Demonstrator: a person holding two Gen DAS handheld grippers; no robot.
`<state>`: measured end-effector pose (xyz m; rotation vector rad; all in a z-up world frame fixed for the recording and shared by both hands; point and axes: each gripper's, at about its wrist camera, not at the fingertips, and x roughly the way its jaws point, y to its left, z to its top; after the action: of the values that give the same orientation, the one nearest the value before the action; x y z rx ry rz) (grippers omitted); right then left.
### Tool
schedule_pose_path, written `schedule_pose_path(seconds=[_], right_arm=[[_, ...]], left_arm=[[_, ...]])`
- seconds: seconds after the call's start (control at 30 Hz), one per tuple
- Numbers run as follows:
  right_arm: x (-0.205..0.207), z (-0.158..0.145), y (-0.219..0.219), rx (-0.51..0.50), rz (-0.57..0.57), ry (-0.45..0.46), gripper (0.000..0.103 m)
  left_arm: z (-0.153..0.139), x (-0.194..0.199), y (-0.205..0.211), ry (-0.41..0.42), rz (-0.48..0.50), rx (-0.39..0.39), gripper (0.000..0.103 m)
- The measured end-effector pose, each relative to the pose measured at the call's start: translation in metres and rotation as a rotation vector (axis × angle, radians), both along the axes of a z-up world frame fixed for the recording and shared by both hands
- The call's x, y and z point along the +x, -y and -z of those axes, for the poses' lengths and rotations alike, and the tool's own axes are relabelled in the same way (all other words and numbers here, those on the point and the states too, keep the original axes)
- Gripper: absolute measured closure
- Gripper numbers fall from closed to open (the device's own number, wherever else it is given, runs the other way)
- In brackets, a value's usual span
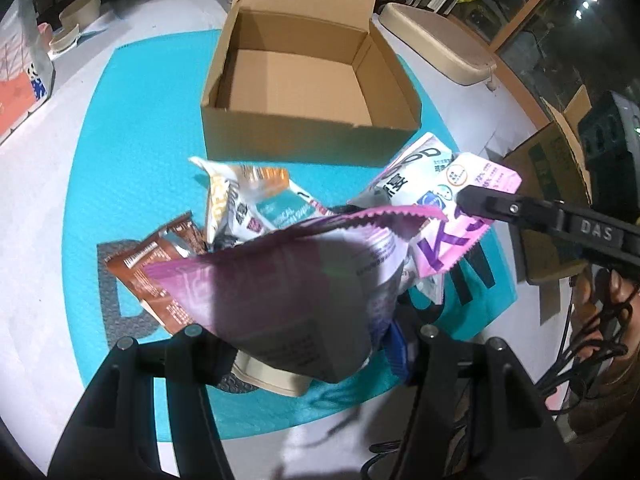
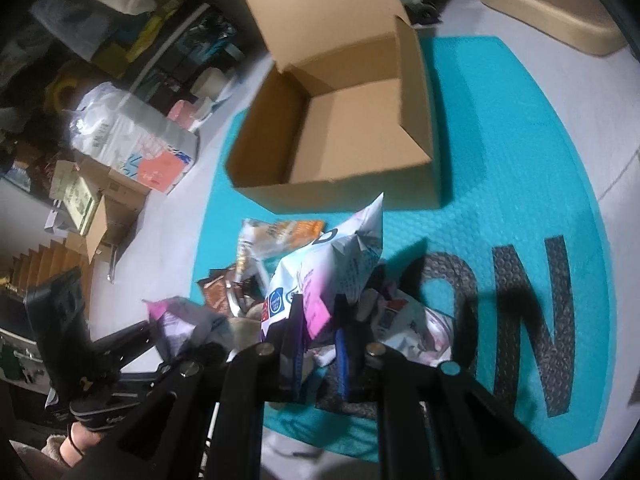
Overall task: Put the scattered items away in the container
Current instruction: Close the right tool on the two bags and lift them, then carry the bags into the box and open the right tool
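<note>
An open brown cardboard box [image 1: 304,80] stands empty on a teal foam mat [image 1: 152,120], its lid flap raised at the far side. Just in front of it lies a loose heap of snack packets: a brown wrapper [image 1: 160,268], a white and orange packet [image 1: 248,188] and others under them.

The left gripper [image 1: 316,344] grasps a purple and white foil pouch [image 1: 296,288] with a zigzag top edge; the pouch hangs above the heap and hides much of it from the left wrist view. The right gripper [image 2: 320,316] is clenched on the corner of a white and pink packet [image 2: 332,264], which stands tilted above the pile, its top pointing toward the box.

Around the mat, on the pale floor [image 1: 48,184], lie a beige cushioned pad [image 1: 440,48], a white carton with a coral panel [image 2: 156,148] and open cardboard boxes [image 2: 108,204] to the side. Nothing lies between the heap and the box's near wall.
</note>
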<state>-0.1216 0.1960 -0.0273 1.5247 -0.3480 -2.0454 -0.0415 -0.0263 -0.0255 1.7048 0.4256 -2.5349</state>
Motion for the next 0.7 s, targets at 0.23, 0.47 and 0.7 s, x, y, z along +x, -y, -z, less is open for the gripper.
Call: schedule_pose_path(seconds=[0.23,0.47,0.7], right_arm=[[-0.007,-0.034,0.007,-0.004,-0.028,-0.062,0.091],[-0.032,-0.059,0.012,-0.026,-0.025,-0.117,0.091],[-0.072,-0.069,0.024,-0.041,-0.028,-0.154,0.091]], left_arm=[[-0.034,-0.021,0.005,-0.036,0.004,-0.053,0.045],[-0.055,-0.056,0.015,-0.07,0.014,-0.08,0.045],[-0.06,-0.099,0.025,-0.089,0.04,-0.112,0.045]])
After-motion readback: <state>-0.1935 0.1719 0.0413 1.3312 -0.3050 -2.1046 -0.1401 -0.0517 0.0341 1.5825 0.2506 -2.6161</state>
